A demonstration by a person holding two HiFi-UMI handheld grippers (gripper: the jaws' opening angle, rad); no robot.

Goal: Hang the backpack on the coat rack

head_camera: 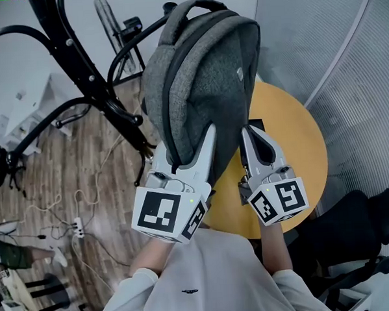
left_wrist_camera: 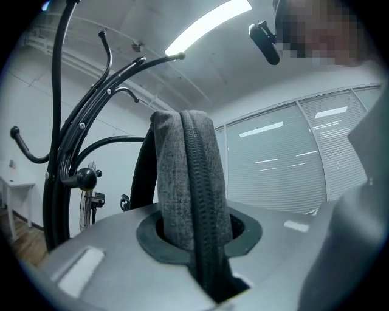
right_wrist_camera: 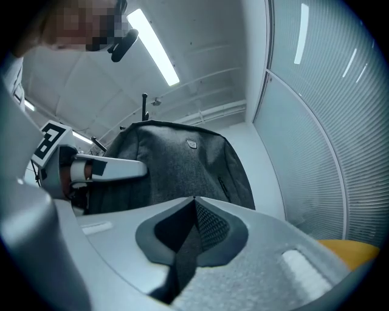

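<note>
A grey backpack (head_camera: 203, 73) is held up in the air over a round table, its black top handle (head_camera: 187, 12) pointing away from me. My left gripper (head_camera: 193, 159) is shut on its zippered side edge (left_wrist_camera: 188, 182). My right gripper (head_camera: 254, 145) is shut on a dark mesh strap piece (right_wrist_camera: 203, 228) at the bag's other side, with the grey body (right_wrist_camera: 176, 164) just ahead of it. The black coat rack (head_camera: 86, 73) stands to the left of the bag, and its curved hooks (left_wrist_camera: 67, 152) rise beside the bag in the left gripper view.
A round yellow table (head_camera: 298, 146) lies under the bag. A black office chair (head_camera: 355, 234) stands at the lower right. A fan (head_camera: 109, 19) stands behind the rack. Cables and a power strip (head_camera: 78, 226) lie on the wooden floor. Blinds cover the glass wall (head_camera: 345, 59) on the right.
</note>
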